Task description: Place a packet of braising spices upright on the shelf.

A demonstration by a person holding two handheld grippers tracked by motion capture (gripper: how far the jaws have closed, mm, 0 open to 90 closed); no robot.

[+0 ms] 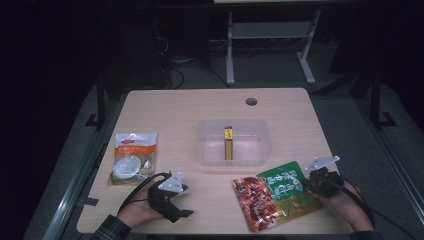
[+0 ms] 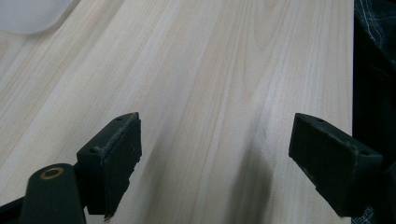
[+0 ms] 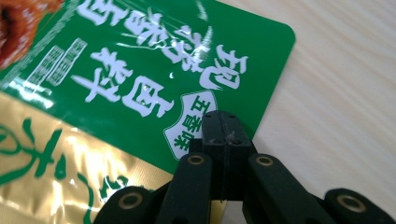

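My left gripper (image 1: 172, 197) rests low over the bare table (image 2: 224, 70) near my edge, jaws spread with nothing between them; left idle, it cannot steady anything. Just beyond it to the left lies a white pouch (image 1: 134, 156). My right gripper (image 3: 223, 128) is pinched shut on the right edge of the green snack bag (image 3: 140, 70), wrist low. The glossy film could slip from so narrow a bite, or the bag could drag and crumple.
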